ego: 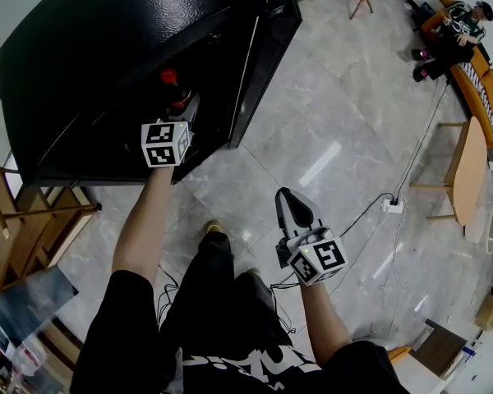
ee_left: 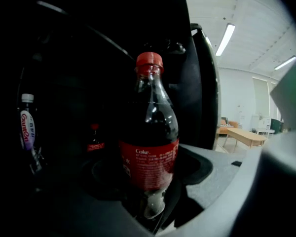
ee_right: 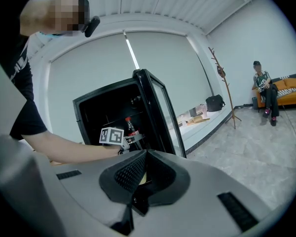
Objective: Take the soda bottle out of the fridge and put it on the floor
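Observation:
The soda bottle [ee_left: 149, 147] is a dark cola bottle with a red cap and red label, standing upright between the jaws in the left gripper view. My left gripper [ego: 181, 109] is shut on its lower body at the mouth of the black fridge [ego: 82, 56]. From the head view only the red cap [ego: 169, 76] shows above the marker cube. The right gripper view shows the bottle [ee_right: 130, 126] just inside the fridge opening. My right gripper [ego: 284, 195] hangs over the floor to the right with its jaws together and nothing in them.
The fridge door [ego: 267, 48] stands open to the right. Inside are a small white-capped bottle [ee_left: 26, 125] and a small red-capped one [ee_left: 94, 139]. A power strip [ego: 392, 206] and cable lie on the grey floor. A person [ego: 452, 31] sits on an orange sofa. Wooden furniture [ego: 8, 228] stands left.

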Available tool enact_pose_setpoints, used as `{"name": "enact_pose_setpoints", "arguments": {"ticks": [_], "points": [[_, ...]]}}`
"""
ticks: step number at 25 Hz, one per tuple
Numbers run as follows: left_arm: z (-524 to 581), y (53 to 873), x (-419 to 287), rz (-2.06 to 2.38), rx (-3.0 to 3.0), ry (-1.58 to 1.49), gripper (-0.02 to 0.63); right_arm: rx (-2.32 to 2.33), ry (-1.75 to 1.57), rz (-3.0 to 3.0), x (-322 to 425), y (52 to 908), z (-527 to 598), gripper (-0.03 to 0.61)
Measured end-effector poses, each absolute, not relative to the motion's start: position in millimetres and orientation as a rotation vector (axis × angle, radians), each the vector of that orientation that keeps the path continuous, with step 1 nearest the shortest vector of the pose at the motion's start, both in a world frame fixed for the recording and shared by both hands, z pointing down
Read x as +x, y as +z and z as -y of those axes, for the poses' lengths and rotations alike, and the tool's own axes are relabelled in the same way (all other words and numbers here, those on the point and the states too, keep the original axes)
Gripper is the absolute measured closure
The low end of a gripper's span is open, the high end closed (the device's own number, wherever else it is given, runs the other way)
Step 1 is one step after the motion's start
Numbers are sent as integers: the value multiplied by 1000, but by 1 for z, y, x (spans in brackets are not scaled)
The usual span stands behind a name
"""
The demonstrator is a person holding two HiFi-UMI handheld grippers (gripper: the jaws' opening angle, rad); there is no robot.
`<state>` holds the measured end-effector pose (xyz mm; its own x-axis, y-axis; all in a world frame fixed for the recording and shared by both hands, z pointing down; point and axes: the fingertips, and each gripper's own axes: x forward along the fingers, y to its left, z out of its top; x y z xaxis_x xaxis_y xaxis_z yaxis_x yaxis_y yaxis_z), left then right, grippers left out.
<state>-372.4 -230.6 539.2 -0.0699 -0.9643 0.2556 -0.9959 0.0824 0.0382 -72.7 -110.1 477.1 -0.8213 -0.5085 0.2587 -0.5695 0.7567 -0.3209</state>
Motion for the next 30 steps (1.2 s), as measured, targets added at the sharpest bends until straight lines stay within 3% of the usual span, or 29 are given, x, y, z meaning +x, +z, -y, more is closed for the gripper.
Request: {"name": "enact_pose_setpoints", "arguments": {"ticks": [18, 30], "points": [[161, 509, -216, 1946, 2173, 243, 301, 966, 642, 2760, 10, 461, 70, 554], [190, 568, -115, 1775, 2346, 284, 301, 1191, 707, 2674, 90, 529, 70, 554]]}}
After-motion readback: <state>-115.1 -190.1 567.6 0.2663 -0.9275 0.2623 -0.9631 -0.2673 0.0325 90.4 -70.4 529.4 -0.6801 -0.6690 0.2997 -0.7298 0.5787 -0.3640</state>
